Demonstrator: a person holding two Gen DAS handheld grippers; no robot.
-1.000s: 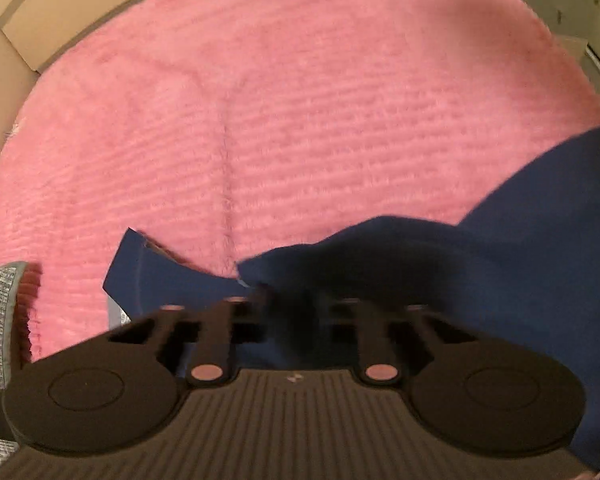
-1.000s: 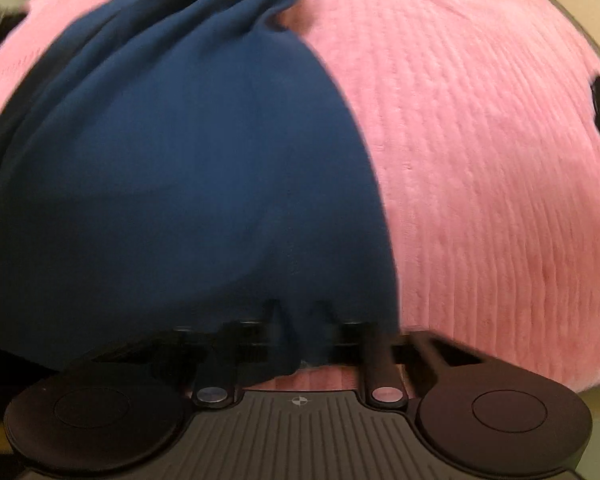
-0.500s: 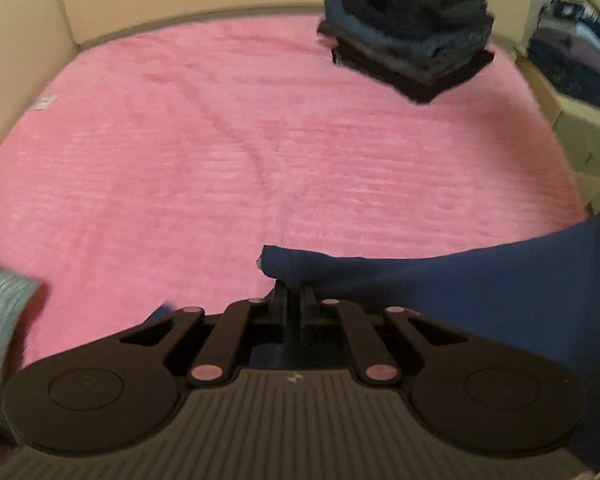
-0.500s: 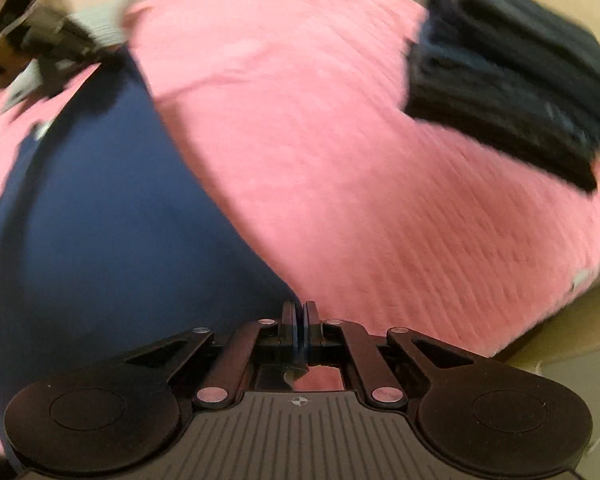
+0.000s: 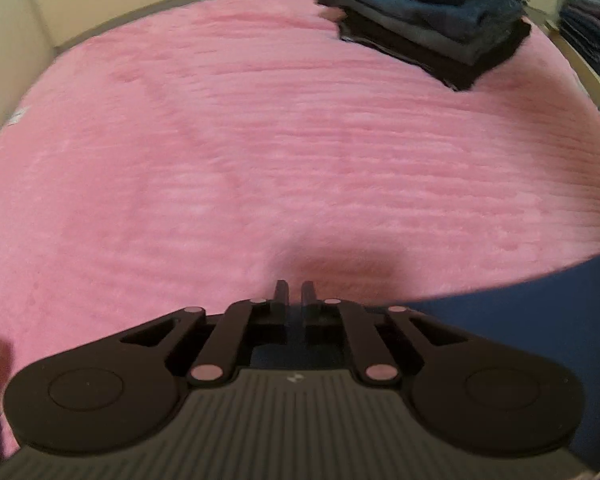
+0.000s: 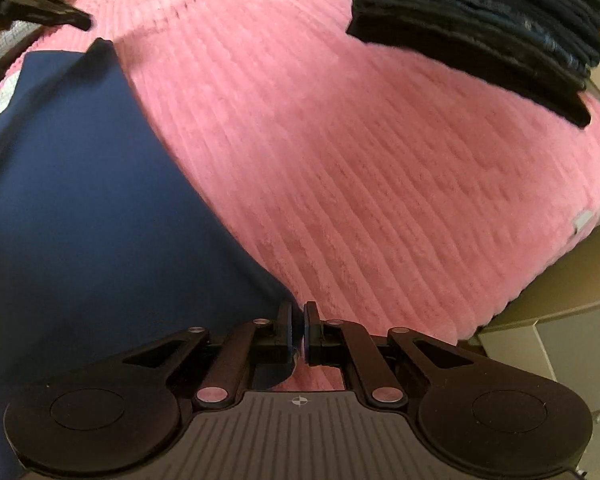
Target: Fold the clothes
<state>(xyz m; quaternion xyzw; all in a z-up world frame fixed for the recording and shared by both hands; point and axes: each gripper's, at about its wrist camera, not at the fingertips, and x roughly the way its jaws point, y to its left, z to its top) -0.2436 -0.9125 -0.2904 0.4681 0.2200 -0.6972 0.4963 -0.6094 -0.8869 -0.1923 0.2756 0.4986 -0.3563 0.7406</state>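
Observation:
A navy blue garment [image 6: 80, 208] is held stretched between my two grippers above a pink ribbed blanket [image 5: 260, 140]. My right gripper [image 6: 296, 316] is shut on one corner of it, the cloth hanging to its left. My left gripper [image 5: 295, 292] is nearly closed with a thin gap; the garment [image 5: 540, 320] runs off to its right and passes under the fingers, so the grip itself is hidden. The left gripper [image 6: 40, 4] also shows at the far top left of the right wrist view, at the garment's other corner.
A stack of folded dark clothes [image 5: 428, 20] sits on the blanket's far right part, also in the right wrist view [image 6: 480, 28]. More folded clothes [image 5: 592, 40] lie on a shelf beyond the bed. Beige walls [image 5: 4, 40] border the bed.
Both grippers have lifted and drawn the garment out flat and taut; the views now look across the bed toward the folded stack instead of down at bunched cloth.

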